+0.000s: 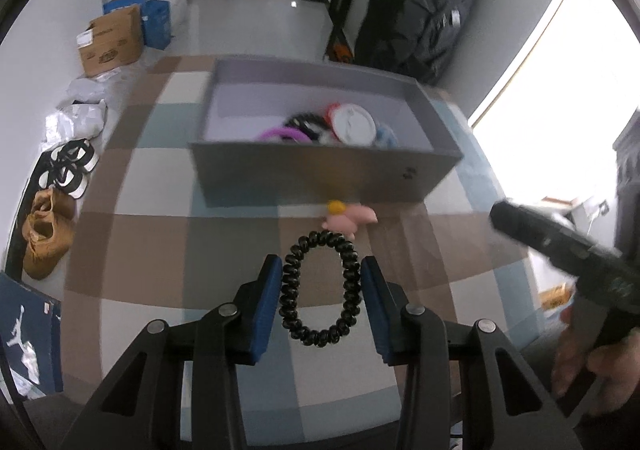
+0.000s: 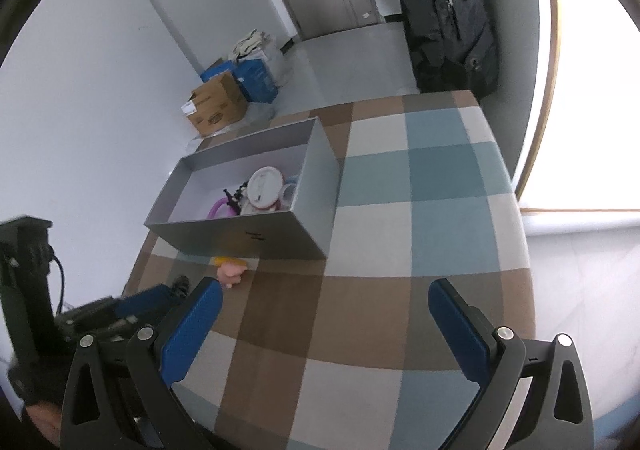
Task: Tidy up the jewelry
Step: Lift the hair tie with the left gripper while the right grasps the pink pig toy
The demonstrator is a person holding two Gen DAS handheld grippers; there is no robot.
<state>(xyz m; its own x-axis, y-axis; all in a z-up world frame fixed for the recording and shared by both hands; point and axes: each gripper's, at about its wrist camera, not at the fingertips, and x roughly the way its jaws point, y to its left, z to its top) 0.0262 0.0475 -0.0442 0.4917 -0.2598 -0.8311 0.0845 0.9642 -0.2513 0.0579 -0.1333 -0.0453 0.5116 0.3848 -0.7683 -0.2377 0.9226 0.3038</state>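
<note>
My left claw [image 1: 320, 298] was clamped on the black spiral hair tie [image 1: 320, 290], its blue pads pressing both sides of the loop above the checked tabletop [image 1: 132, 242]. I judged the coil light, springy and slippery, best pinched across its sides. Beyond lay a pink clip [image 1: 350, 219], touching the near wall of the grey box [image 1: 320, 174] of bracelets. My right claw [image 2: 324, 326] stood apart, empty.

The left gripper [image 1: 320, 290] has its blue pads [image 1: 267, 304] pressed against both sides of a black spiral hair tie [image 1: 319, 290], pinching it. The right gripper [image 2: 326, 330] has its jaws spread wide, with nothing between them.
</note>
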